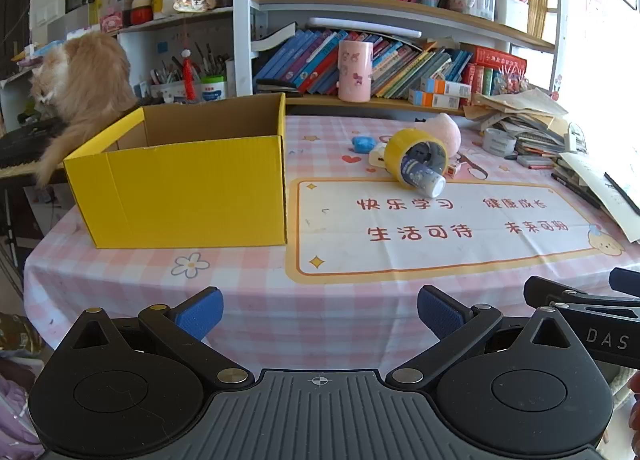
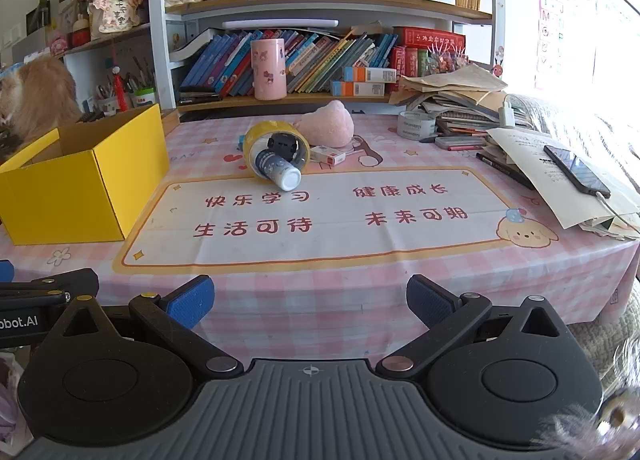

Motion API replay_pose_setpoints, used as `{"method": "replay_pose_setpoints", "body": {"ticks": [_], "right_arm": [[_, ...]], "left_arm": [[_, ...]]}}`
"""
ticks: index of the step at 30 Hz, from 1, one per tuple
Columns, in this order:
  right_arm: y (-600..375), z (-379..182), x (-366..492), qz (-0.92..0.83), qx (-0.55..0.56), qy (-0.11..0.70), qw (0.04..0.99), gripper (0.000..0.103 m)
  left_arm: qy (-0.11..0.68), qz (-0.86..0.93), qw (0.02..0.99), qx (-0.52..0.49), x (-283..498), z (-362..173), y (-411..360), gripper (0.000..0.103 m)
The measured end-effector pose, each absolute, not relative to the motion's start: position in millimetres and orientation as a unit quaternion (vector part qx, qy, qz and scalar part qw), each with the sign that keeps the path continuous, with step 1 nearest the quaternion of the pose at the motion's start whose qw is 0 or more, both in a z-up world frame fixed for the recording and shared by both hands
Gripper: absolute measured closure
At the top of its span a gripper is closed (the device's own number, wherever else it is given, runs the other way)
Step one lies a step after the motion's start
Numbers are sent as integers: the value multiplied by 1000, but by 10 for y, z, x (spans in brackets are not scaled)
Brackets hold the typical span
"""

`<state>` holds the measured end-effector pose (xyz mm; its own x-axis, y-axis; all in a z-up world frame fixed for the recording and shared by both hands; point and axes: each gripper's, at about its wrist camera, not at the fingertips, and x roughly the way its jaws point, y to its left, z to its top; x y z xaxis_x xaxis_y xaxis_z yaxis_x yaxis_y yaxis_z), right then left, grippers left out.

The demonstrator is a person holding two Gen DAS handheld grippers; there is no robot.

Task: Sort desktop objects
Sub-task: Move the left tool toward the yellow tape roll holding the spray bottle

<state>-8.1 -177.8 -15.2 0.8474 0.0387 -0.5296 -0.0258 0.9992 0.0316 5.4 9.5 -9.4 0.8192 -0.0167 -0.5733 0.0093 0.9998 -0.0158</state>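
An open yellow cardboard box stands on the left of the table. Behind the mat lie a yellow tape roll with a small blue-labelled bottle and a black object poking out of it, a pink plush toy, a blue item and a small white box. My left gripper is open and empty at the table's front edge. My right gripper is open and empty beside it, also showing in the left wrist view.
A fluffy orange cat sits behind the box on the left. A stack of papers and books, a grey tape roll, pens and a phone crowd the right side. Bookshelves with a pink cup stand behind.
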Motion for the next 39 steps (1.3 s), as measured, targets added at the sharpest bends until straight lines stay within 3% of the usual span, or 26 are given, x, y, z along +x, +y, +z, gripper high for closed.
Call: {"method": "replay_pose_setpoints", "body": {"ticks": [39], "right_arm": [[-1728,-172,-15,21,4,303,953,0]], "left_arm": [[319,-5,948,-6,104,-129,155,0]]}}
